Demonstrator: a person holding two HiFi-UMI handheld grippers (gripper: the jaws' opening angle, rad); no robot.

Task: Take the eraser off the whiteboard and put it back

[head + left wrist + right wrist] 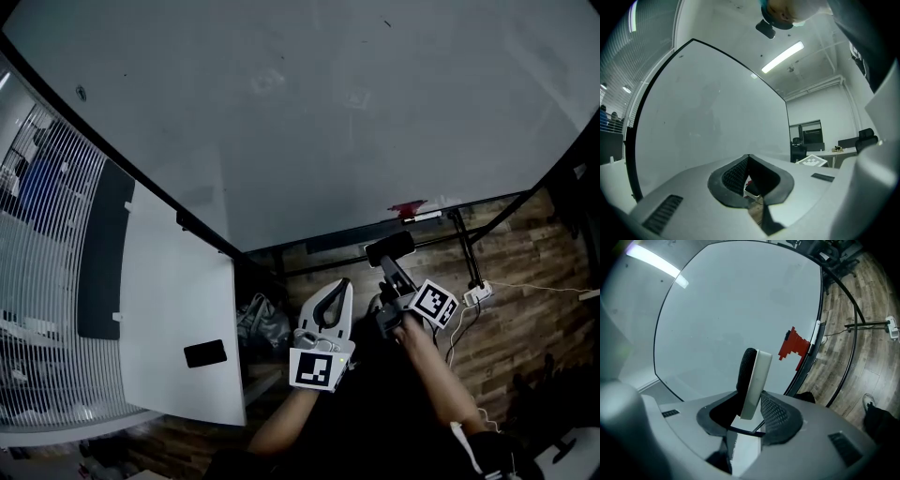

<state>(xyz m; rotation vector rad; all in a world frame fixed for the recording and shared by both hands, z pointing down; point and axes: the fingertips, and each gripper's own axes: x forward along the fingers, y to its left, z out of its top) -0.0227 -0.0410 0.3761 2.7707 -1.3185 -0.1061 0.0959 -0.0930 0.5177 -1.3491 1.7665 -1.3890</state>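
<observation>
— Where is the eraser [753, 378] sitting right now?

— I am clamping it in my right tool [751, 405], the pads pressing on its white back and black felt face. I am holding it off the whiteboard [309, 112], down by the bottom edge, near a red piece [794, 346] stuck at that edge.

— And the left tool [749, 159]?

— I am keeping it just beside the right one, jaws closed together with nothing between them.

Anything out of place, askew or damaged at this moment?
Nothing stands out. The white eraser with black felt sits clamped in the right gripper, off the black-framed whiteboard; the left gripper is shut and empty.
</observation>
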